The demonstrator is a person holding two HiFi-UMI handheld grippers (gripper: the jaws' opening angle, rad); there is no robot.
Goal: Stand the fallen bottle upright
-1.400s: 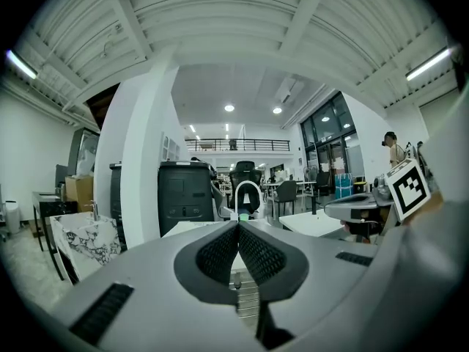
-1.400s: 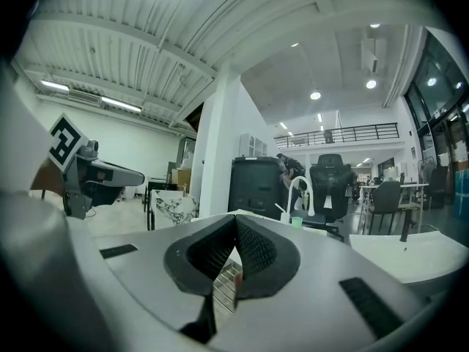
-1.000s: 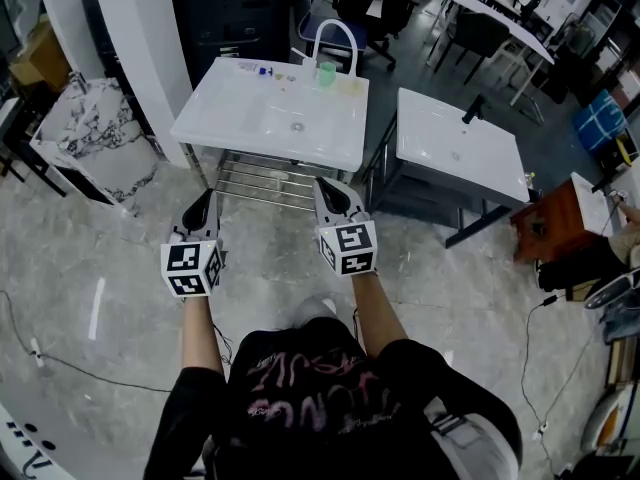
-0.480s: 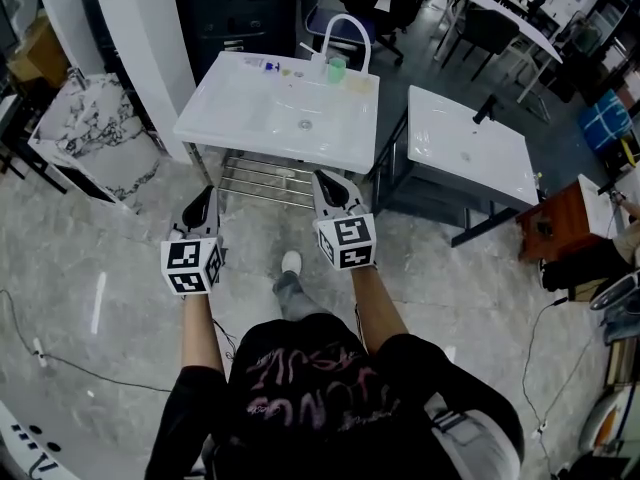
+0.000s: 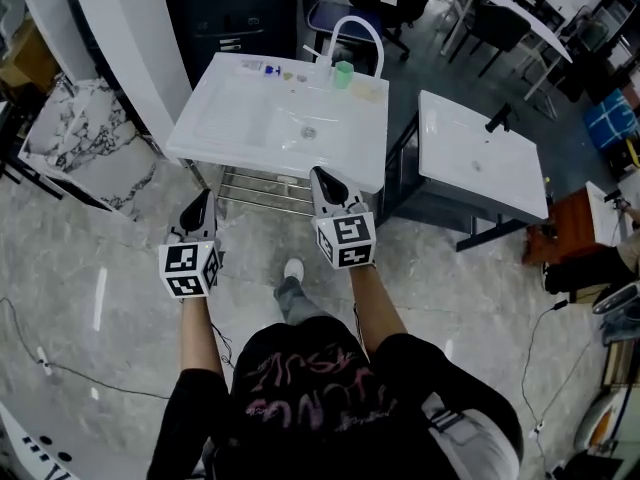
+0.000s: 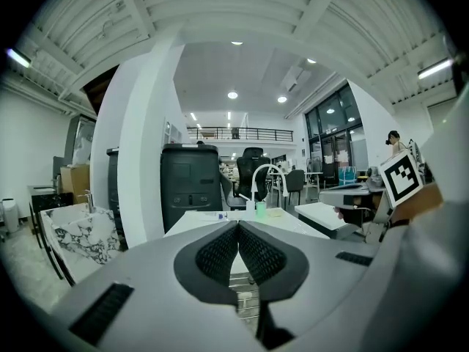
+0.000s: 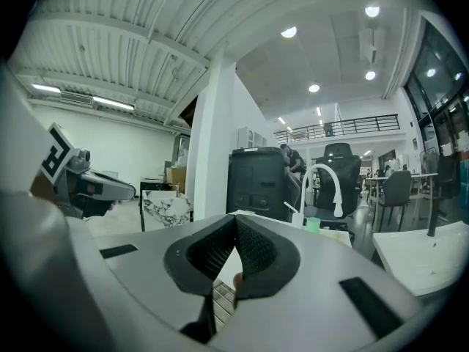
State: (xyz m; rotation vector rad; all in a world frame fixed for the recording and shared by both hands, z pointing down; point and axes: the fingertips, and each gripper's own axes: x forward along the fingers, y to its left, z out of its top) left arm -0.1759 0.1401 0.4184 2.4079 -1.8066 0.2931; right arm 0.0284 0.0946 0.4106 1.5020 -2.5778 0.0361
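At sink [image 5: 225,118] far edge, bottle [image 5: 265,68] tiny, indistinct; left gripper [image 5: 207,196], right gripper [image 5: 320,174] jaws together, empty.

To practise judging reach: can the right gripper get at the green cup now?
Probably not yet: the right gripper, shut, is at the sink's near edge; the green cup stands at its far rim.

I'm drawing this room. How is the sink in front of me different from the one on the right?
The front sink has a white curved tap; the right sink has a black tap. The front sink carries a green cup; the right sink shows none. Both are white rectangles.
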